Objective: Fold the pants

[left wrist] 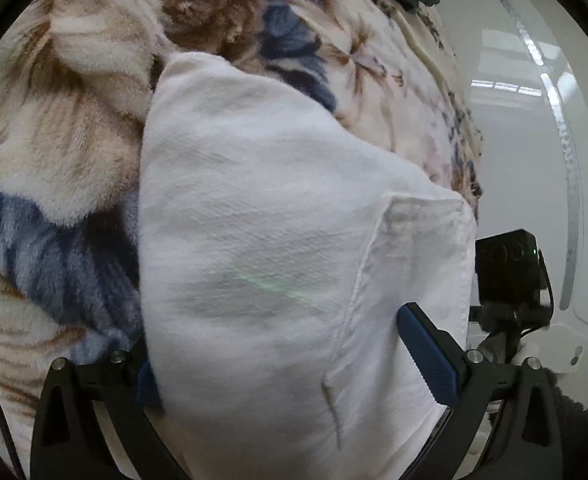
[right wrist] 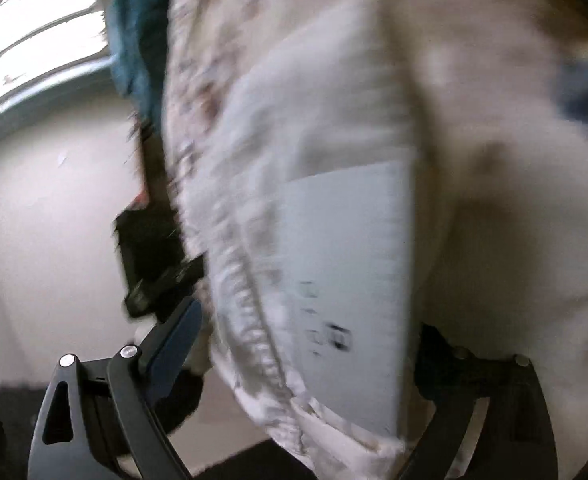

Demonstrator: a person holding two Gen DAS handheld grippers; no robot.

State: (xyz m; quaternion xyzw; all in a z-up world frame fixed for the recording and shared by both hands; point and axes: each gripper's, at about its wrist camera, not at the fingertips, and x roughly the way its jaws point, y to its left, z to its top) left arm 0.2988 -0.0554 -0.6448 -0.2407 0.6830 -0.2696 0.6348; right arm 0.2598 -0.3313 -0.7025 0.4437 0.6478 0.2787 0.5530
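White pants [left wrist: 277, 240] lie folded on a floral blanket [left wrist: 65, 152], near its right edge; left tongs [left wrist: 281, 364] straddle the near end, spread, not visibly pinching; right tongs [right wrist: 306, 356], blurred, stand spread about the waistband side; a fold looks just laid; next likely calls for regripping an end.

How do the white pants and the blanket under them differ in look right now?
The pants are plain white; the blanket is patterned with brown, cream and blue flowers. The pants are thin woven cloth with a stitched pocket seam; the blanket is thick and fluffy. The pants lie on top, reaching between the left gripper's fingers; the blanket spreads well past them on all sides. Both are soft fabric lying loosely.
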